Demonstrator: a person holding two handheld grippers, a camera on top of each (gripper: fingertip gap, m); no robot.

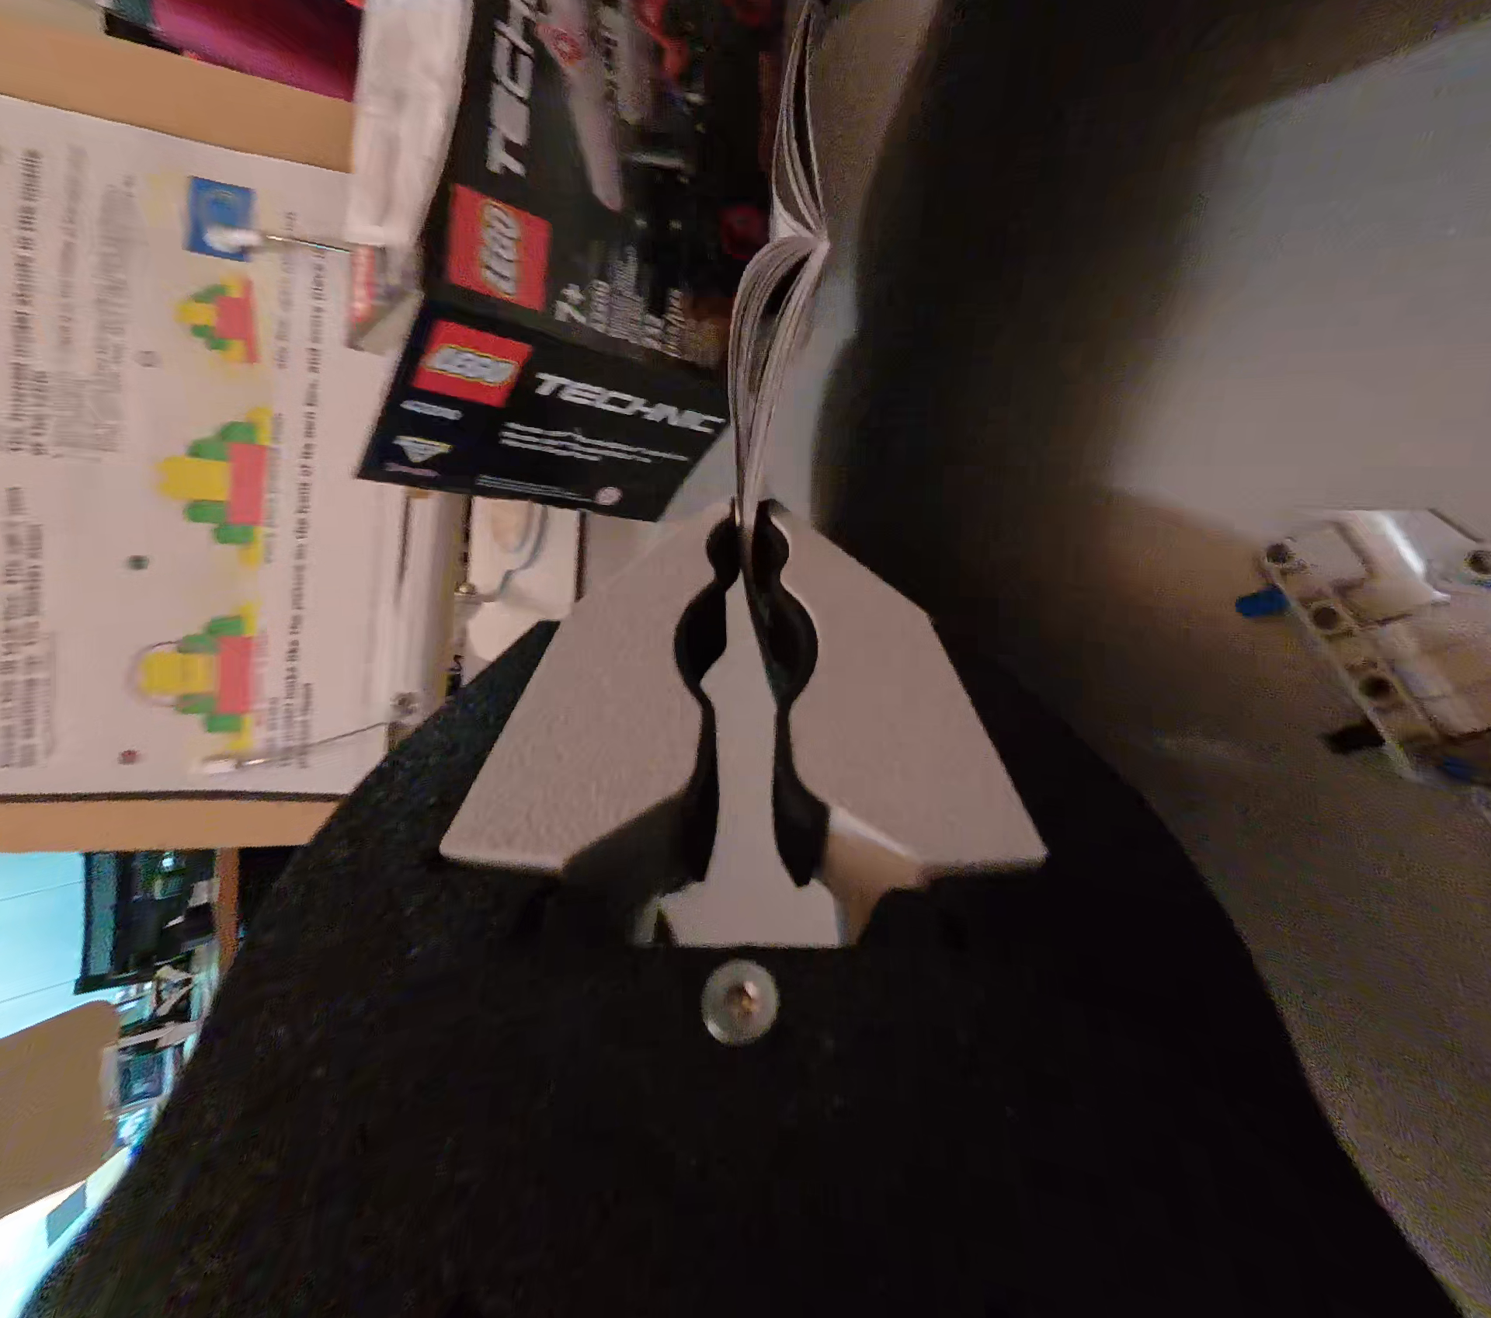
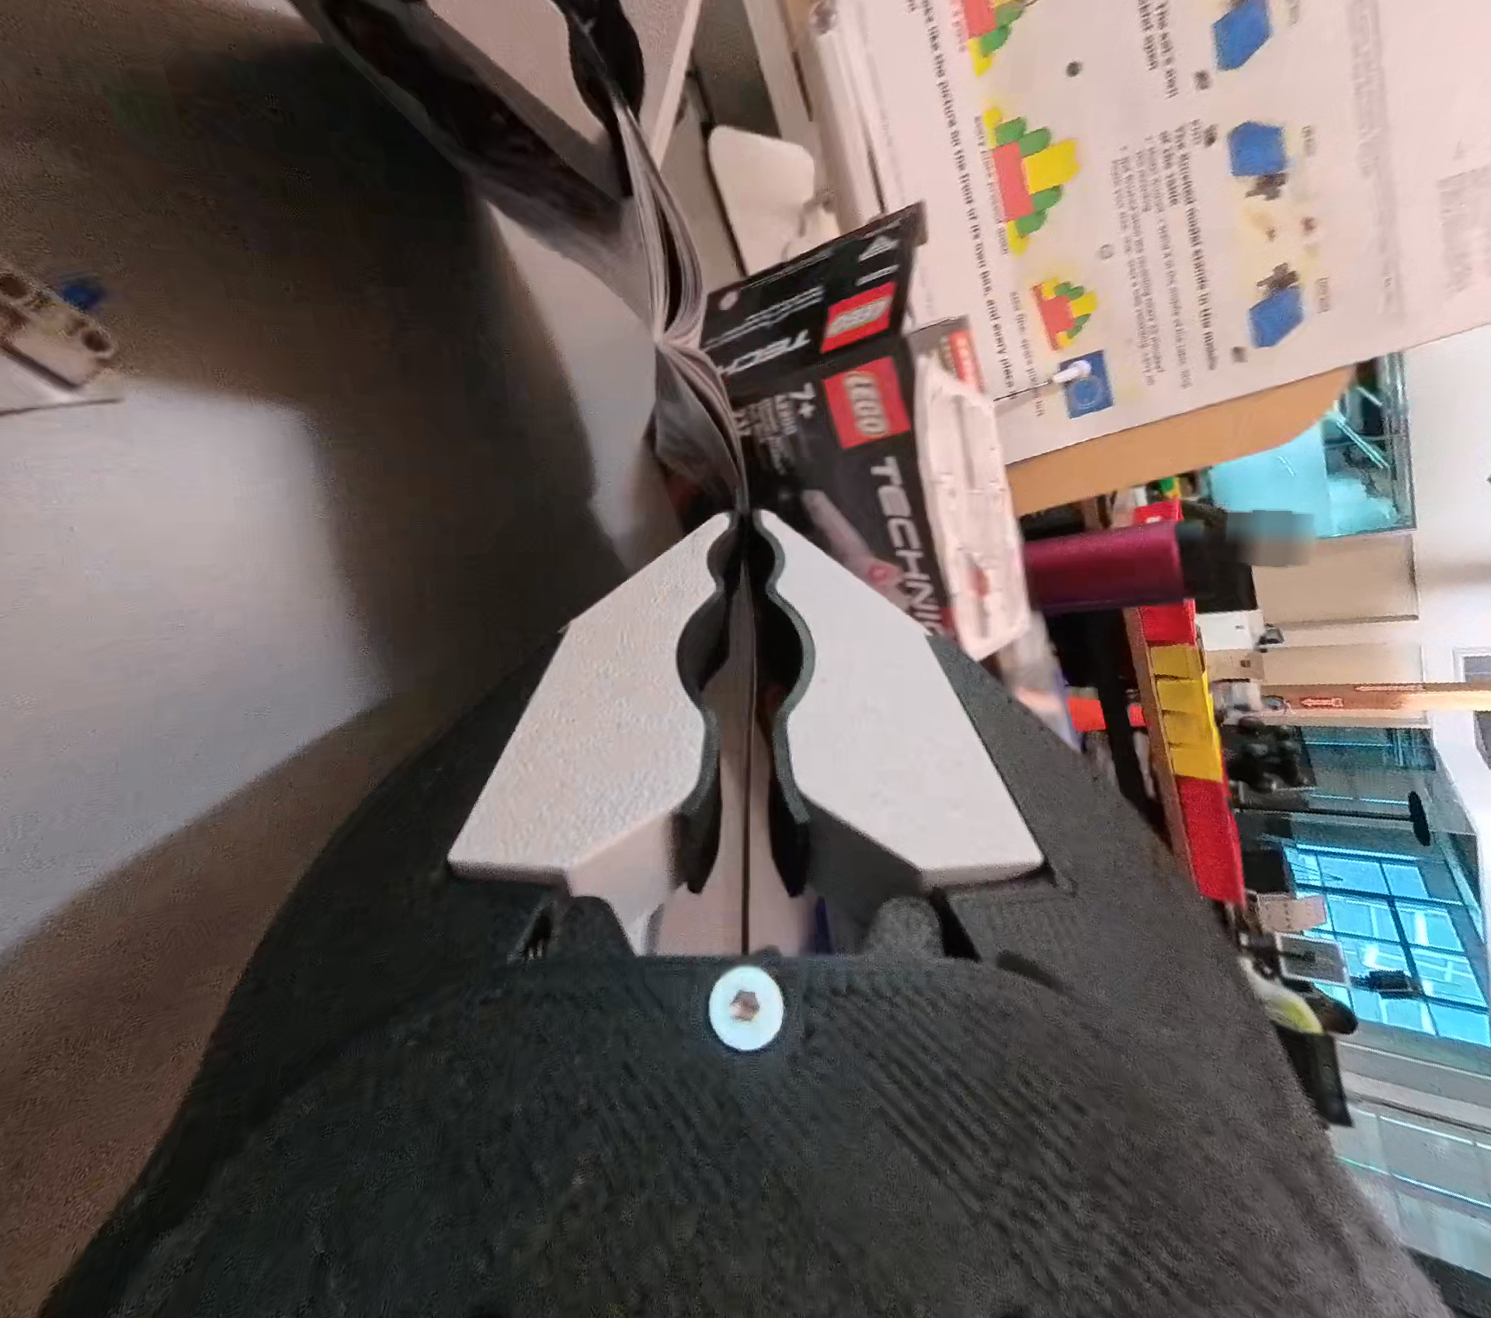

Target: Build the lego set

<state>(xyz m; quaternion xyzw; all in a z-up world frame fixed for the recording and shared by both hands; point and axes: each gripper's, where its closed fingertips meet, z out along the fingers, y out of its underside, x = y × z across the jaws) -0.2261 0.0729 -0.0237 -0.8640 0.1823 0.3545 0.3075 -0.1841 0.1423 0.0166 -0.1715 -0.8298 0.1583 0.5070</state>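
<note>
Both grippers hold the instruction booklet [image 1: 774,279] by its pages, seen edge-on and fanned open. My left gripper [image 1: 746,521] is shut on one side of its pages. My right gripper [image 2: 746,521] is shut on the other side of the booklet [image 2: 686,343]. The left gripper also shows at the top of the right wrist view [image 2: 597,61], clamped on the same booklet. A partly built white lego assembly [image 1: 1355,642] with blue pins lies on the grey table at the right of the left wrist view; it also shows in the right wrist view [image 2: 56,327].
A black lego set box [image 1: 597,214] stands behind the booklet, also in the right wrist view [image 2: 855,456]. A printed sheet with brick pictures [image 1: 185,456] hangs on a board [image 2: 1129,133]. A maroon cylinder [image 2: 1105,569] and shelves lie beyond.
</note>
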